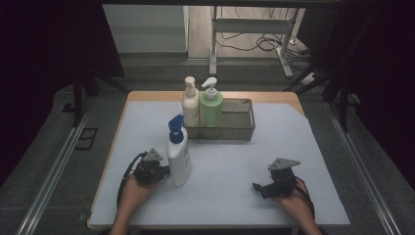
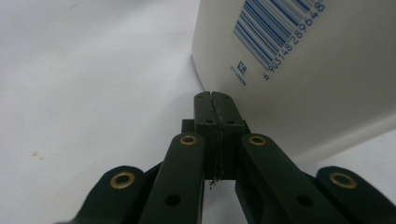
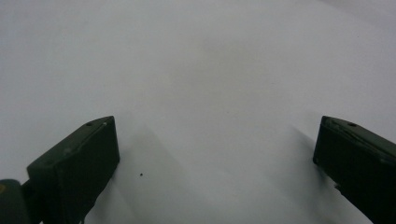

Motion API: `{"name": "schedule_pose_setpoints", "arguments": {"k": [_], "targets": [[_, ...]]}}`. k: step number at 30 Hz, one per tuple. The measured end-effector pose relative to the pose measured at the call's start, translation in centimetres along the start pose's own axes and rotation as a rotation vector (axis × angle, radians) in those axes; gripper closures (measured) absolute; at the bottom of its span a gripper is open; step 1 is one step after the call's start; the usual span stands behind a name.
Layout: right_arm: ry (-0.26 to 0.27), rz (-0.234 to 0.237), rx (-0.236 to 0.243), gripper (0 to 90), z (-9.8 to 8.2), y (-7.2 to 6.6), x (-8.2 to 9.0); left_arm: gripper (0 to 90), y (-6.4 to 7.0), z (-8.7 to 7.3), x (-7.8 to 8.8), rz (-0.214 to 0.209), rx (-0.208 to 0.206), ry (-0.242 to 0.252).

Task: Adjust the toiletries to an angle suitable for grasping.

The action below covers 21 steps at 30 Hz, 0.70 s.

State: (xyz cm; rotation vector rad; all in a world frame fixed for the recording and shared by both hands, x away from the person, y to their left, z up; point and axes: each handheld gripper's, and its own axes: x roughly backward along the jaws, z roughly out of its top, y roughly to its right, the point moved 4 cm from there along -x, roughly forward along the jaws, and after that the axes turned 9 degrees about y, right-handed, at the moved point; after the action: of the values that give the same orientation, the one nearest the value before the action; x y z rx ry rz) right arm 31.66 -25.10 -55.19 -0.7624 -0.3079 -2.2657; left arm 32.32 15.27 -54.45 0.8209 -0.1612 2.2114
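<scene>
My left gripper (image 1: 164, 170) sits low on the pale table mat (image 1: 230, 161), its jaws pressed flat together with nothing between them; in the left gripper view their joined tips (image 2: 215, 108) come right up against the lower wall of the white bottle with the blue pump (image 1: 178, 152), whose blue barcode label faces me there. That bottle stands upright on the mat, just right of my left gripper and in front of the wire basket (image 1: 244, 128). My right gripper (image 1: 259, 187) rests well apart on the right side of the mat, its jaws spread wide, and in the right gripper view there is only bare mat between them (image 3: 219, 158). The basket stands toward the far edge of the table, behind the blue-pump bottle. In its left end two pump bottles stand upright, side by side and touching or nearly so: a cream bottle (image 1: 190, 104) on the left and a green bottle (image 1: 211, 107) on the right, each with a white pump. The right part of the basket holds nothing I can make out. Beyond the table, cables (image 1: 264, 44) lie on the floor around a desk frame (image 1: 254, 27).
</scene>
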Motion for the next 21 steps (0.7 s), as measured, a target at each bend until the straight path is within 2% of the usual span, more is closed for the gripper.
{"name": "schedule_pose_setpoints", "arguments": {"k": [9,21], "targets": [[-0.002,-0.001,0.002,0.0,0.0,0.0,0.0,89.1,1.2,0.2,-0.4,-0.008,-0.031,-0.019],[-0.006,-0.004,0.001,0.0,0.1,0.0,0.0,88.8,2.8,0.6,-1.2,-0.031,-0.032,-0.015]]}}
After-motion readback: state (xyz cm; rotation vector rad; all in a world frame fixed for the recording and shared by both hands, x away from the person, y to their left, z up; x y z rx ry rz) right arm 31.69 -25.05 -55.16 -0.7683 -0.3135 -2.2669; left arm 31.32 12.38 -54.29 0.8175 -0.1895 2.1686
